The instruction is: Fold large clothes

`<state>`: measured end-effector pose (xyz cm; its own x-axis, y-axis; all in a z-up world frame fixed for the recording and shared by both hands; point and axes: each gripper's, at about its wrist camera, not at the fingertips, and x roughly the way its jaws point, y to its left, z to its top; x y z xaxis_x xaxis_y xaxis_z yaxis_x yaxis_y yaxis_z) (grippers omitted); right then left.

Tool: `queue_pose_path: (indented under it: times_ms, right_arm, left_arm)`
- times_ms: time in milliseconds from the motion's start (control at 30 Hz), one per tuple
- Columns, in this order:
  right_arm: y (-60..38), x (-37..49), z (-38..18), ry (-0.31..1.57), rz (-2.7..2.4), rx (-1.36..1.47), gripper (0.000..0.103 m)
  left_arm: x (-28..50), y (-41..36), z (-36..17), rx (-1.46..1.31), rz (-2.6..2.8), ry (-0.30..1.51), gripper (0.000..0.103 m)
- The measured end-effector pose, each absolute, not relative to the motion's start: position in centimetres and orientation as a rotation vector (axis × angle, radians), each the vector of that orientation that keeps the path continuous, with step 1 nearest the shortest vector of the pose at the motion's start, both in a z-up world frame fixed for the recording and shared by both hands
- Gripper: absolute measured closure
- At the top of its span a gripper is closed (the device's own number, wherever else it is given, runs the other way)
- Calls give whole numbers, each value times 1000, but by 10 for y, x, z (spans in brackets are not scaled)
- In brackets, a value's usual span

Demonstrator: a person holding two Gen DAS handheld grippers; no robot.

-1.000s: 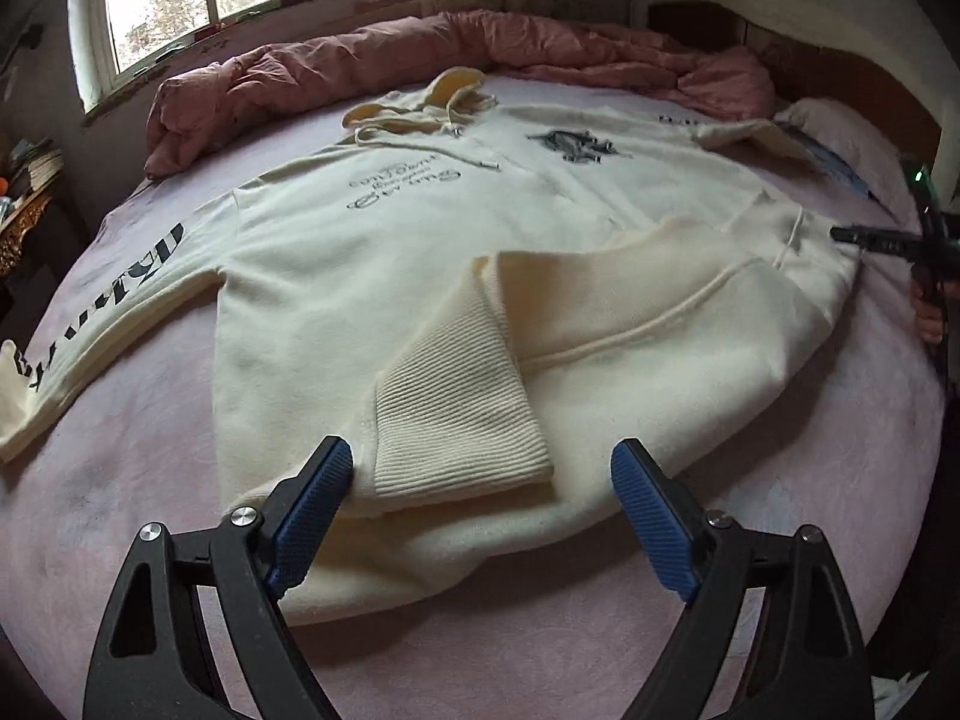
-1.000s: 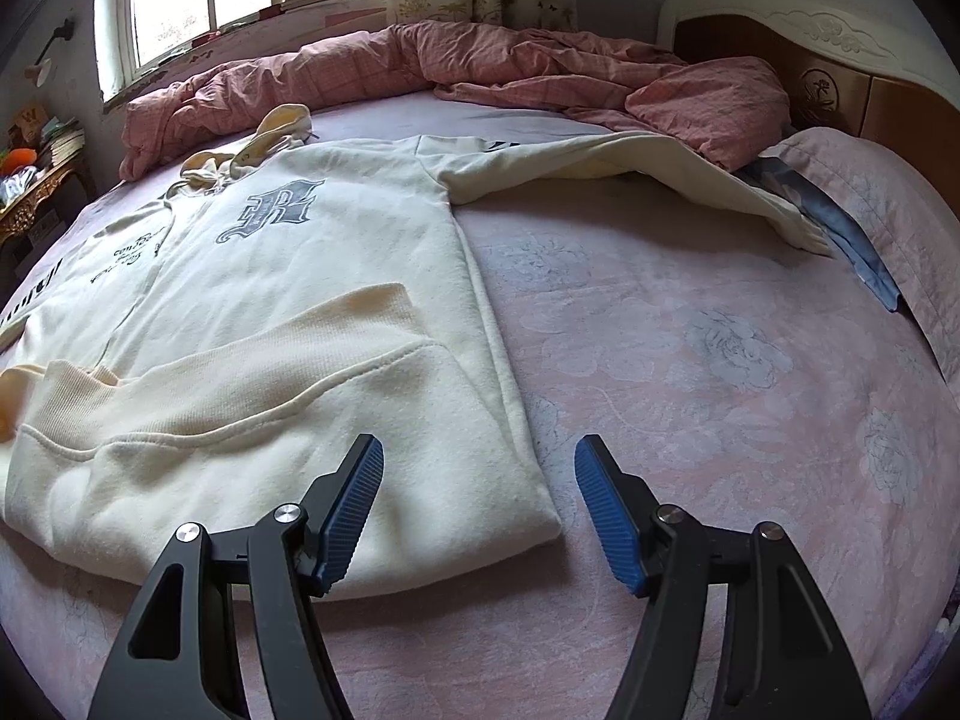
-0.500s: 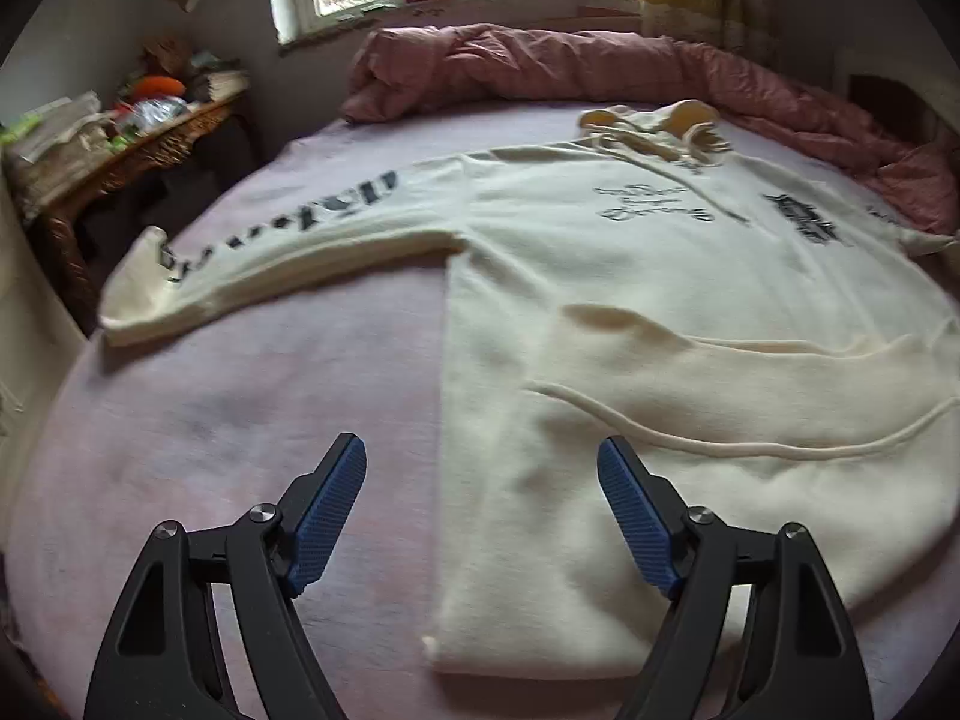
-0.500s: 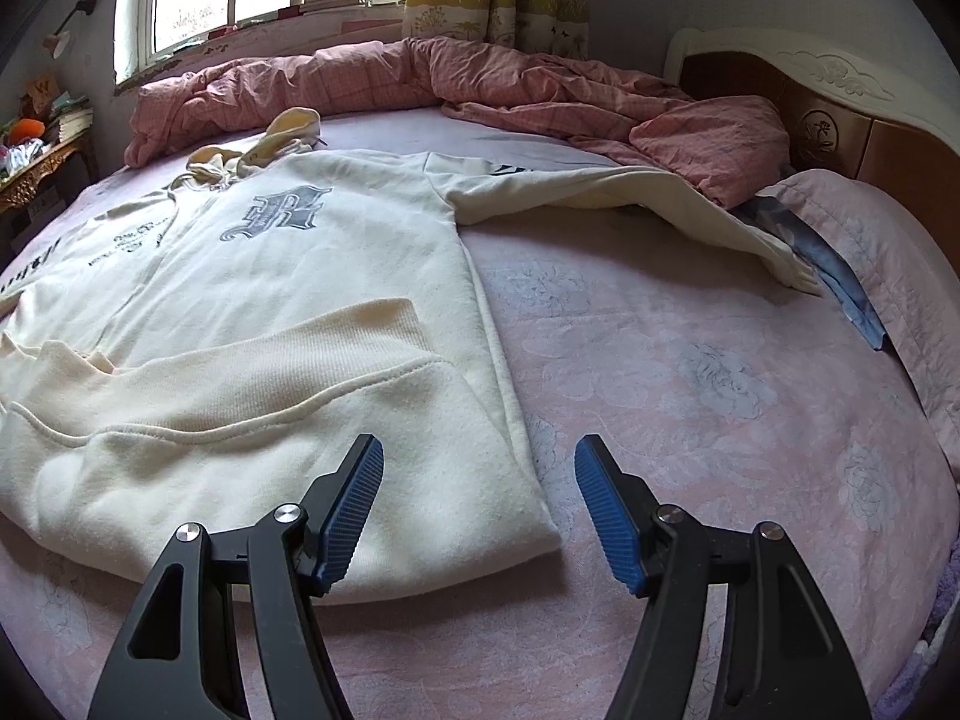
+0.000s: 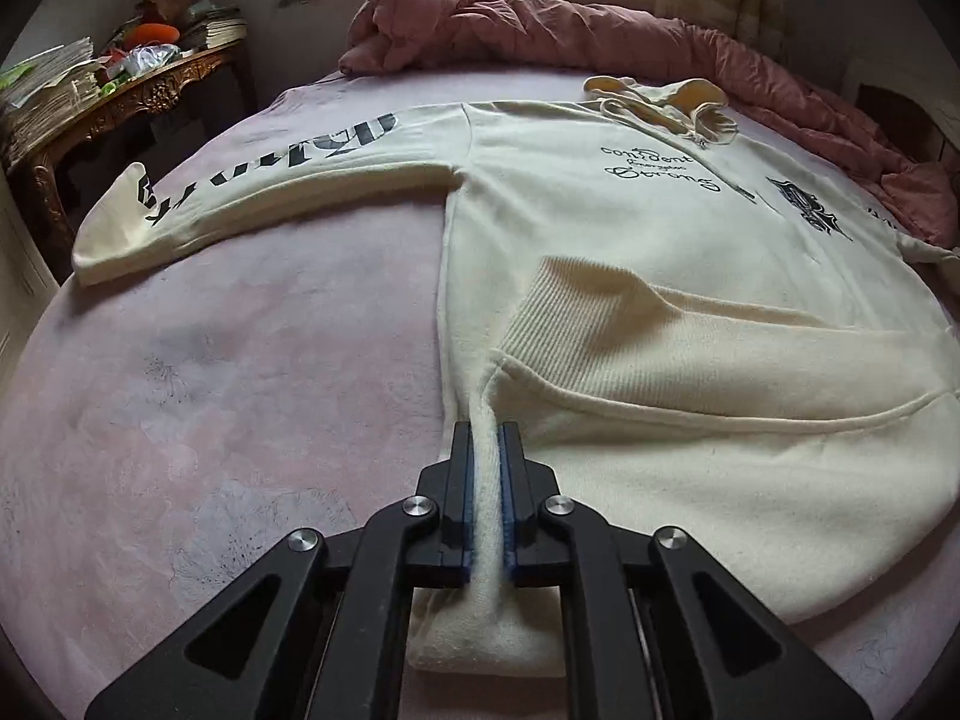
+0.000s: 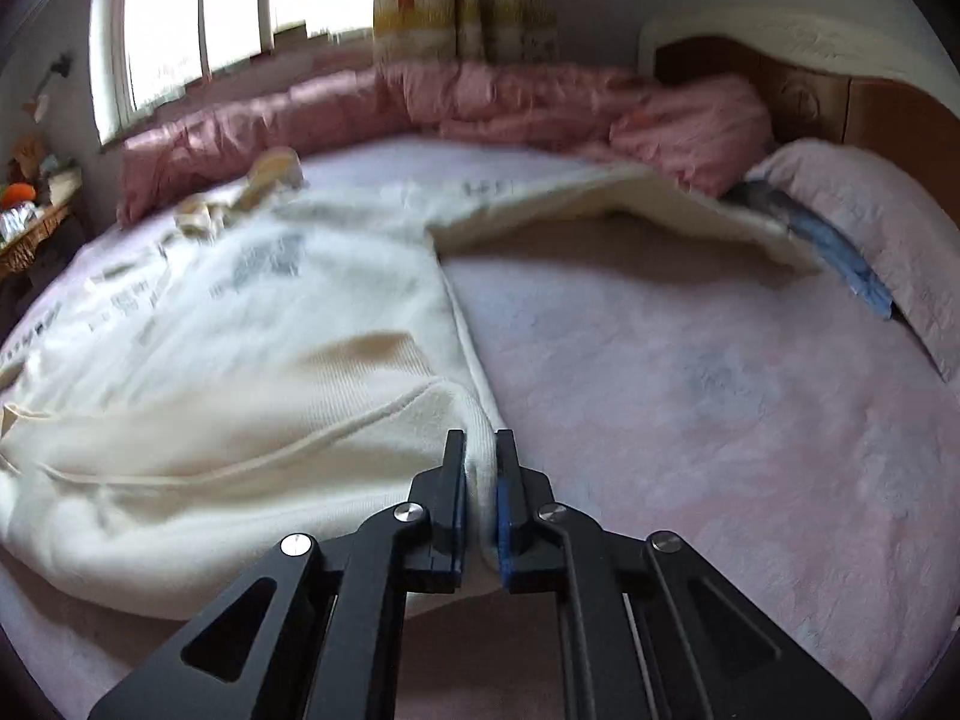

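Hoodie: cream hoodie [image 5: 600, 228] lies flat, front up, on a pink bed [image 5: 240, 390], hem folded back.
Left gripper [image 5: 487, 480]: jaws clamped on the hoodie's near left corner.
Right gripper [image 6: 480, 480]: jaws pinched on the near right corner.
Far side: pink quilt [image 5: 540, 30] bunched under a window.
Left: cluttered desk [image 5: 120, 102].

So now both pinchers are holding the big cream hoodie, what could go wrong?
The left gripper and right gripper each pinch only a thin edge of the cream fleece hoodie, so it might slip out when lifted. The printed sleeve lies spread out and could drag and bunch.
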<state>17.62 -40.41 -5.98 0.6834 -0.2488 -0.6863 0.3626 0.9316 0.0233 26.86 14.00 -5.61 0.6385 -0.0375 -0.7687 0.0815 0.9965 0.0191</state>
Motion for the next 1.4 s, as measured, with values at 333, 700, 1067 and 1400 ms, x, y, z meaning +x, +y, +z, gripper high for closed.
queue_pose_path:
  times_ms: [333,700,1067,1400]
  right_arm:
    - [-382,155,-43,665,-341,47,40]
    - [-288,147,-51,767,146,-154,21]
    - [-276,159,-79,789,-103,-367,12]
    - [-306,155,-62,762,-149,-209,95]
  left_arm:
    - [224,108,-17,253,-82,685,45]
    - [201,59,-34,391,-433,808,32]
    - [199,53,-55,535,-356,828,0]
    - [199,60,-43,414,-357,803,88]
